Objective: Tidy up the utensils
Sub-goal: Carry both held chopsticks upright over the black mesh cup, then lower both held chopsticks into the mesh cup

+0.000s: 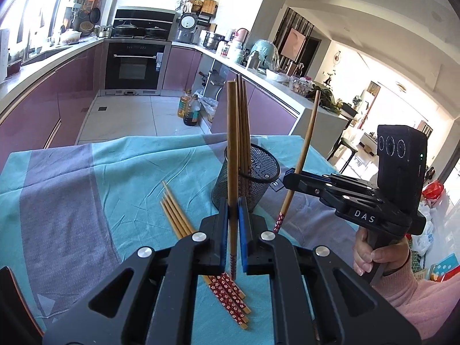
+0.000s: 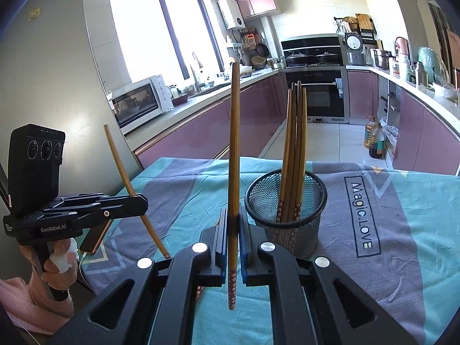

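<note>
My left gripper (image 1: 233, 205) is shut on a wooden chopstick (image 1: 232, 143) that stands nearly upright, red patterned end down. Just behind it stands a black mesh cup (image 1: 253, 172) holding several chopsticks (image 1: 244, 109). Several loose chopsticks (image 1: 178, 215) lie on the cloth below my left gripper. My right gripper (image 2: 233, 217) is shut on another upright chopstick (image 2: 234, 143), left of the mesh cup (image 2: 287, 204) and the chopsticks in it (image 2: 294, 129). Each gripper shows in the other's view: the right gripper (image 1: 290, 179) with its tilted chopstick (image 1: 309, 143), the left gripper (image 2: 142, 201) with its chopstick (image 2: 120, 161).
A teal and grey cloth (image 1: 100, 178) covers the table, printed with lettering (image 2: 362, 215). A dark slab with an orange edge (image 2: 96, 234) lies at the table's left edge. Purple kitchen cabinets (image 2: 201, 132), an oven (image 1: 133, 66) and oil bottles (image 1: 191, 109) on the floor lie beyond.
</note>
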Demonstrator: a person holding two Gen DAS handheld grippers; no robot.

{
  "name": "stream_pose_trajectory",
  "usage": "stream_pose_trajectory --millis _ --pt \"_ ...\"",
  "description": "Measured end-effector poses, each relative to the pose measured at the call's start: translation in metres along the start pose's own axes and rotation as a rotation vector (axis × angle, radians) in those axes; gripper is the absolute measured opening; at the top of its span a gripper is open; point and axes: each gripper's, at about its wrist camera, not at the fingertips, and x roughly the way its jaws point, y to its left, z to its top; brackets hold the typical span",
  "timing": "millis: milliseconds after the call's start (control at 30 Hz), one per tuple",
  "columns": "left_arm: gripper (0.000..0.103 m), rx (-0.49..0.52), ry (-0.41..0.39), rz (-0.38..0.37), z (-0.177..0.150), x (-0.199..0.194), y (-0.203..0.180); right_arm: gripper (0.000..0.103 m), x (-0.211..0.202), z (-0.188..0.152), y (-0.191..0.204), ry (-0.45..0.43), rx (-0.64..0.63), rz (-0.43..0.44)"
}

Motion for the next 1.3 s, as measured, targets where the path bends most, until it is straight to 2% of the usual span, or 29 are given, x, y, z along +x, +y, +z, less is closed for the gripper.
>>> stream_pose_trajectory --millis 600,1300 --pt "0.007 0.022 -0.033 -0.033 0.032 0.017 -0.006 0.006 -0.013 0.022 -0.008 -0.063 -0.016 -0.026" --pt "0.007 0.093 -0.123 -0.042 0.074 0.012 -0.028 0.006 -0.018 0.053 -0.015 -0.13 -0.03 -0.032"
